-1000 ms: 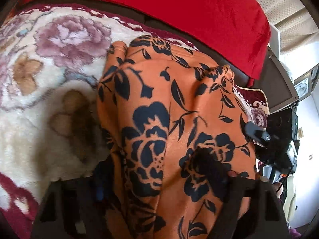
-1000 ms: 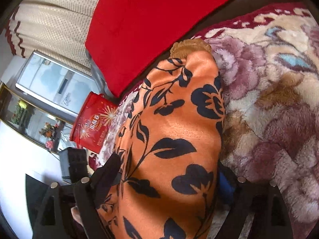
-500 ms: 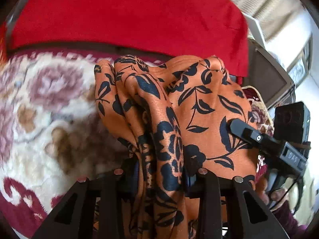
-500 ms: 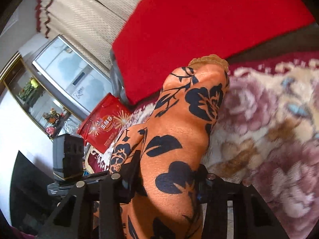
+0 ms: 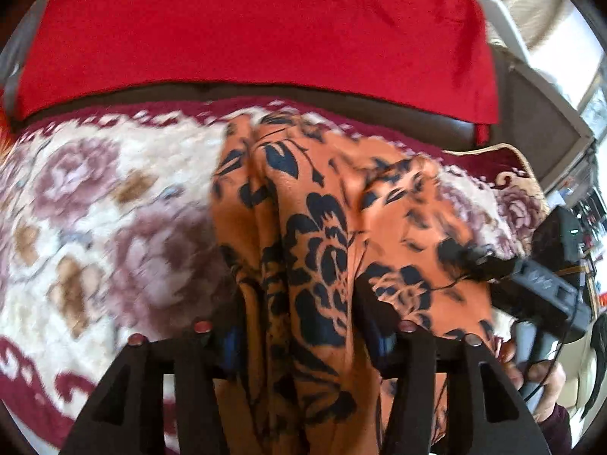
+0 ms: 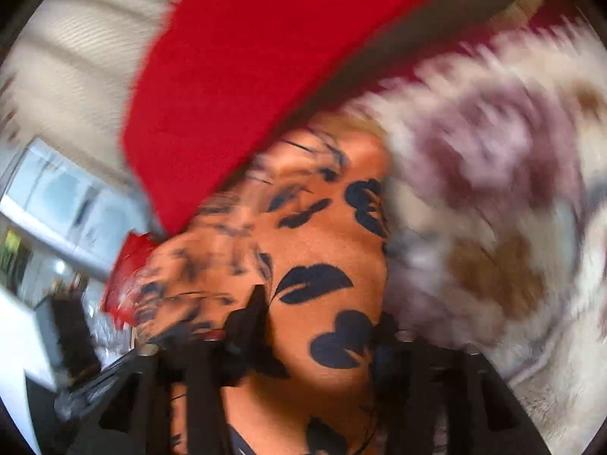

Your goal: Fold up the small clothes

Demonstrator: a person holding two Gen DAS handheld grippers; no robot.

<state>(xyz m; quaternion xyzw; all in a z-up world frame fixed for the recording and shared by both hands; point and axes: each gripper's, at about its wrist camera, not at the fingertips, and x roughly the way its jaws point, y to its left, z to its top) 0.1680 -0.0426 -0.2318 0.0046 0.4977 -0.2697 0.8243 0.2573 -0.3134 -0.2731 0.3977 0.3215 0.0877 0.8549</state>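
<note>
An orange garment with black flower print (image 5: 322,204) hangs bunched between both grippers above a floral blanket (image 5: 95,197). My left gripper (image 5: 299,318) is shut on one edge of the garment, cloth pinched between its black fingers. My right gripper (image 6: 315,337) is shut on the other edge of the garment (image 6: 326,250); this view is blurred by motion. The right gripper also shows in the left wrist view (image 5: 531,284), at the right, gripping the cloth's far side.
A red cushion (image 5: 258,26) leans along the back of the sofa, behind the blanket. A red packet (image 6: 125,284) and a window lie to the left in the right wrist view. The person's hand (image 5: 538,375) holds the right gripper handle.
Both grippers closed on the garment's edges and lifted it off the blanket. Since half a second ago the garment has swung forward and lower over the blanket; the right gripper is moving fast.
</note>
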